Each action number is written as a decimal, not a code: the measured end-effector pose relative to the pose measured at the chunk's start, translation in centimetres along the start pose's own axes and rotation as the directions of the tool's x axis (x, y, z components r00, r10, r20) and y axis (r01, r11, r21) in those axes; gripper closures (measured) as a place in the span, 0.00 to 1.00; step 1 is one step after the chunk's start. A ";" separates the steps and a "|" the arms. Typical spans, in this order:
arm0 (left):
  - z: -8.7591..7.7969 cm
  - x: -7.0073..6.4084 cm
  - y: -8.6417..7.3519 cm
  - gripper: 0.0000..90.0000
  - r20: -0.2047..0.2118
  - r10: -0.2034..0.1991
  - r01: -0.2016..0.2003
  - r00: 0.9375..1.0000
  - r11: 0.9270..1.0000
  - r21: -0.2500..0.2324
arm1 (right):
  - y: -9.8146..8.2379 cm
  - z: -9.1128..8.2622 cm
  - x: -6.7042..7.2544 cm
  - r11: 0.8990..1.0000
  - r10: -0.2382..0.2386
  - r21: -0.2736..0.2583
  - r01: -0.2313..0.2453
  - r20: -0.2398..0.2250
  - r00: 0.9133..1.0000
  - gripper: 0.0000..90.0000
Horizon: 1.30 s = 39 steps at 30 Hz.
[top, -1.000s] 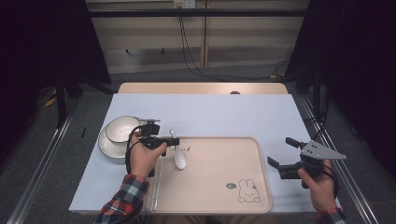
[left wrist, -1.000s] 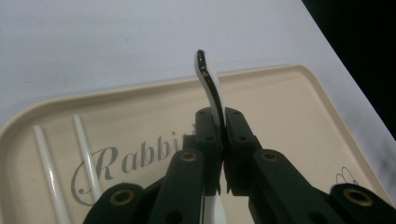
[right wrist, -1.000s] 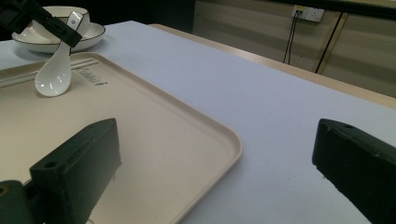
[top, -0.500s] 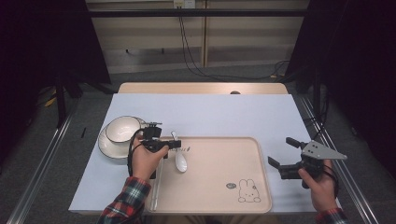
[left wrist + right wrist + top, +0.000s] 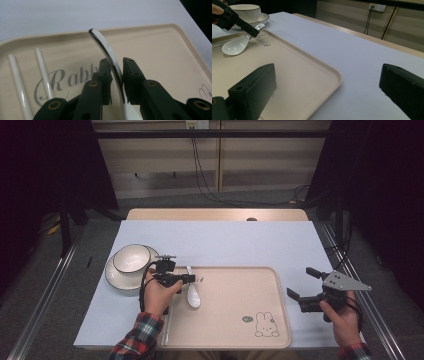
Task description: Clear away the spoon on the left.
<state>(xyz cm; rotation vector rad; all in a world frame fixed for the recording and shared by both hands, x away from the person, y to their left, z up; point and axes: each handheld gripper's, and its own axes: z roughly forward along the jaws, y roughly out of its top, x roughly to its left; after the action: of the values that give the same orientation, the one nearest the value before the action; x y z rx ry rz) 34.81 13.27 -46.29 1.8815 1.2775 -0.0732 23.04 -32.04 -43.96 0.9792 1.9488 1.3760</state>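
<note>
Spoon (image 5: 193, 293) shifted on tray (image 5: 235, 340); bowl (image 5: 132, 258) on plate (image 5: 116, 277).

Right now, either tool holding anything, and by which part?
Neither. Left tool straddles the spoon handle, its jaws just opening, gaps both sides. Right tool is open.

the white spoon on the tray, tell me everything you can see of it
The spoon is a glossy white soup spoon, ceramic by its look, with a deep oval bowl and a short curved handle. It lies on the beige tray near the tray's left edge, bowl toward the person and handle pointing away. The left gripper has its jaws on either side of the handle; they have just been opening, and a slim gap shows on each side, so the spoon looks released. Two white chopsticks lie apart from it.
</note>
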 end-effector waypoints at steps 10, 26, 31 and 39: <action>0.4 0.3 -0.1 0.83 -0.025 0.000 0.001 1.000 1.000 0.003 | 0.0 0.0 0.0 1.000 0.003 0.001 -0.003 -0.002 1.000 0.00; 0.6 1.0 -0.5 0.81 -0.049 -0.009 0.009 0.999 1.000 0.004 | 0.0 0.0 0.0 1.000 0.008 0.003 -0.008 0.003 1.000 0.00; 0.6 1.0 -0.5 0.79 -0.063 -0.008 0.008 0.998 1.000 0.006 | 0.0 0.0 0.0 1.000 0.005 0.003 -0.005 0.001 1.000 0.00; 0.3 0.9 -0.4 0.69 -0.082 0.003 -0.003 0.997 1.000 -0.006 | 0.0 0.1 -0.1 1.000 0.002 -0.005 -0.002 -0.002 1.000 0.00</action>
<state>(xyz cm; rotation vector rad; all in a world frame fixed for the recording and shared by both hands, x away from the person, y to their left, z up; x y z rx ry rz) 35.09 13.82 -47.14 1.8981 1.3283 0.0093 23.22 -32.06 -43.98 0.9779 1.9458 1.3821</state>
